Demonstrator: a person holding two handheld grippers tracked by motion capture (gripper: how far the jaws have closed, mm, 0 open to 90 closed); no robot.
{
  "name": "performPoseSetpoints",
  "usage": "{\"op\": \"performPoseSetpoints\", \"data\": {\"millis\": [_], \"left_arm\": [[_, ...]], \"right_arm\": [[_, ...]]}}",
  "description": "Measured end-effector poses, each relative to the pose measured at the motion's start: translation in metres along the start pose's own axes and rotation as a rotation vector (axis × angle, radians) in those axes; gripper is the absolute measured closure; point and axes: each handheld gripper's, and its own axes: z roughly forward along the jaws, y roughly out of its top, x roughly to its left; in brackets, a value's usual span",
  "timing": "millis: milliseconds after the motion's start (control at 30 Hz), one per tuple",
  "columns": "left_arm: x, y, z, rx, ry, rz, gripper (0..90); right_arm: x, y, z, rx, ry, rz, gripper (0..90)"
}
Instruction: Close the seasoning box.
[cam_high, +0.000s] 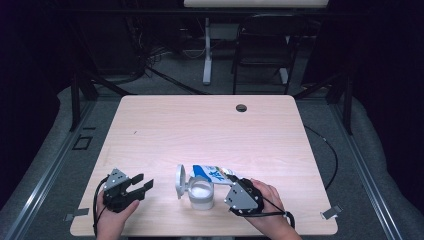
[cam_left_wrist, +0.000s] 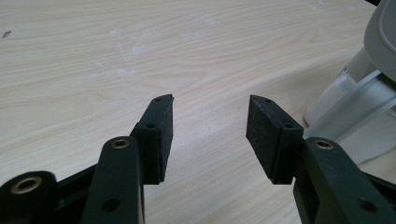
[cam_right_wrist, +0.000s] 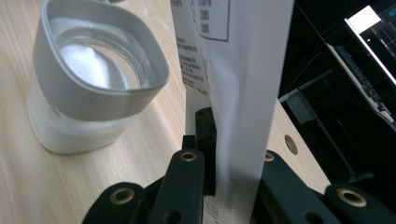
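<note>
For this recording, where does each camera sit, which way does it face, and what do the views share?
High view: above the person's side, facing forward and down on the light wooden table; both hands and forearms show, with the left hand-held gripper and right hand-held gripper.
Left gripper view: rides that gripper, looking along its open black jaws over the tabletop.
Right gripper view: looks along jaws shut on the white-and-blue printed pouch.
Shared: the white plastic jar with flip lid appears in all three.
</note>
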Motion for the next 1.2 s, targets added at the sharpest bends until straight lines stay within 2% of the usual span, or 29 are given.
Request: {"op": "performPoseSetpoints", "data": {"millis": [233, 500, 800, 1200], "left_arm": [[0.0004, 0.0001, -0.0004, 0.001, 0.000, 0.000, 51.6], [0.0000, 0.0001, 0.0001, 0.000, 0.001, 0.001, 51.6], [0.0002, 0.0002, -0.0004, 0.001, 0.001, 0.004, 51.6], [0.0002, 0.0002, -0.0003, 0.001, 0.001, 0.005, 51.6]], "right_arm": [[-0.0011, 0.0015, 0.0007, -0.034, 0.031, 0.067, 87.2], [-0.0034, -0.0019, -0.0013, -0.066, 0.042, 0.144, 87.3], [0.0016, -0.0056, 0.0000, -0.063, 0.052, 0.156, 87.3], [-0.0046, -0.0043, 0.0007, -0.058, 0.034, 0.164, 87.4]]}}
